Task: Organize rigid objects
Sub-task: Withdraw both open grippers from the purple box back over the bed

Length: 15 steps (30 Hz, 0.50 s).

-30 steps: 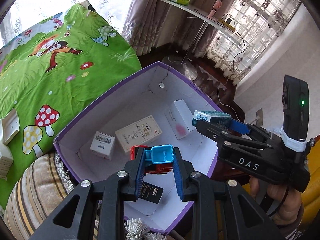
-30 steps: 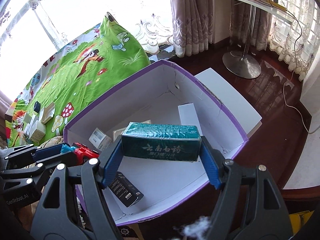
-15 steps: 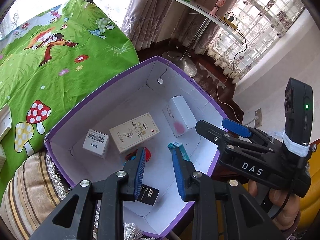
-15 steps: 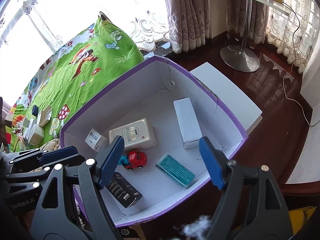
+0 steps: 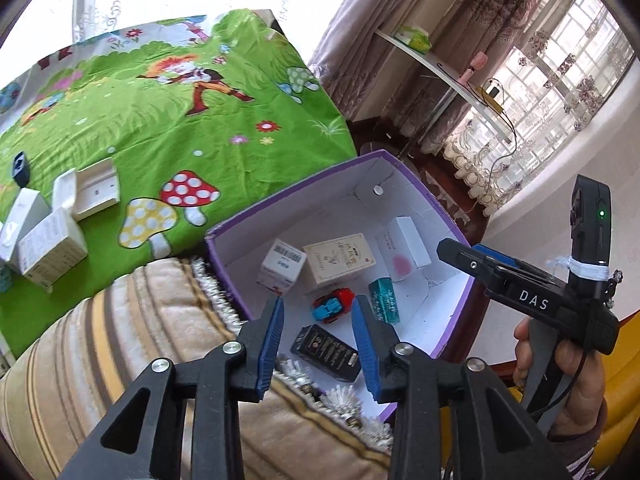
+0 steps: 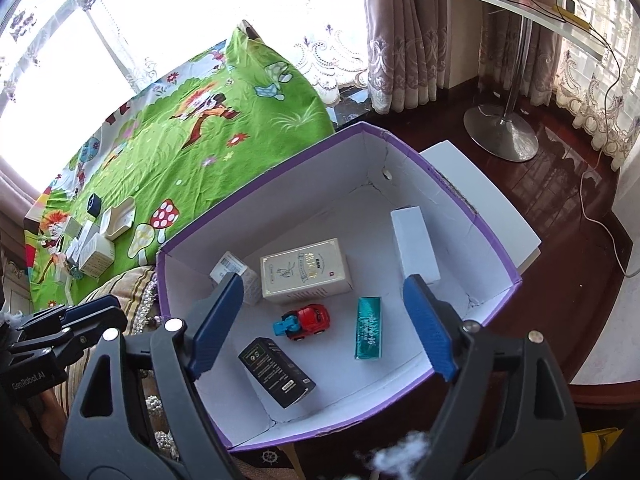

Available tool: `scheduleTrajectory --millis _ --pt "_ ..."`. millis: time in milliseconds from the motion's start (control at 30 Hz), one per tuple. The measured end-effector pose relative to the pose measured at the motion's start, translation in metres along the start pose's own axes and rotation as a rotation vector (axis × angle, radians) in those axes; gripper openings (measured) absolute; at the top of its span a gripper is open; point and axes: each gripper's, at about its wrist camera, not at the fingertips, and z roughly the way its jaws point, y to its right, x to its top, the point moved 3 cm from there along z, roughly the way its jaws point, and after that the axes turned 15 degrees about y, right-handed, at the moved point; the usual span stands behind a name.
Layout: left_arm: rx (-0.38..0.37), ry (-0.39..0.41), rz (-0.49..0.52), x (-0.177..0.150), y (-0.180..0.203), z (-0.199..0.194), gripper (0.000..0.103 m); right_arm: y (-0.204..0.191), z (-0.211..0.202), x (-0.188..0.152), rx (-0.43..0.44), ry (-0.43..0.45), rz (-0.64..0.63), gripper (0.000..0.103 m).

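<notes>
Both loads have dropped since a second ago — the teal carton (image 6: 369, 328) that sat clamped in the right hand-held gripper (image 6: 325, 322) and the red-and-blue toy car (image 6: 305, 321) from the left hand-held gripper (image 5: 317, 346) now lie on the floor of the purple-rimmed box (image 6: 472, 216). Largest first: the green cartoon bedsheet (image 5: 168, 120) spreads behind, and the box sits against its edge beside a striped, fringed cushion (image 5: 132, 340). Inside are the cream carton (image 6: 306, 272), the long white carton (image 6: 414, 244), the black carton (image 6: 276, 372), the barcode carton (image 6: 234, 268), then the teal one and the car. Right jaws are wide and opening, nothing between them; left jaws are parting too, empty, hovering over the near rim.

Six pieces are boxed, I'd say — but a cluster of white cartons (image 5: 44, 240), an open white tray (image 5: 98, 192) and a small dark cube (image 5: 20, 166) wait on the sheet. The box floor has bare room along the right wall and near corner. The left wall stands between the box and that cluster.
</notes>
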Motion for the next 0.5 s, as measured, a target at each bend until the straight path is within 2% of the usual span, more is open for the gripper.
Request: scheduleTrajectory --millis 100,233,433,500 --pt "0.043 0.048 -0.04 -0.005 -0.03 -0.027 0.045 -0.023 -0.002 -0.001 0.034 -0.007 -0.045 0.085" --pt "0.099 0.102 -0.136 -0.015 -0.075 -0.063 0.047 -0.056 -0.006 -0.004 0.081 -0.014 -0.112 0.085" --pt "0.215 0.178 -0.272 -0.037 -0.145 -0.115 0.05 -0.101 -0.008 -0.008 0.132 -0.031 -0.203 0.085" --pt "0.265 0.201 -0.323 -0.046 -0.169 -0.133 0.053 -0.115 -0.009 -0.009 0.147 -0.035 -0.233 0.085"
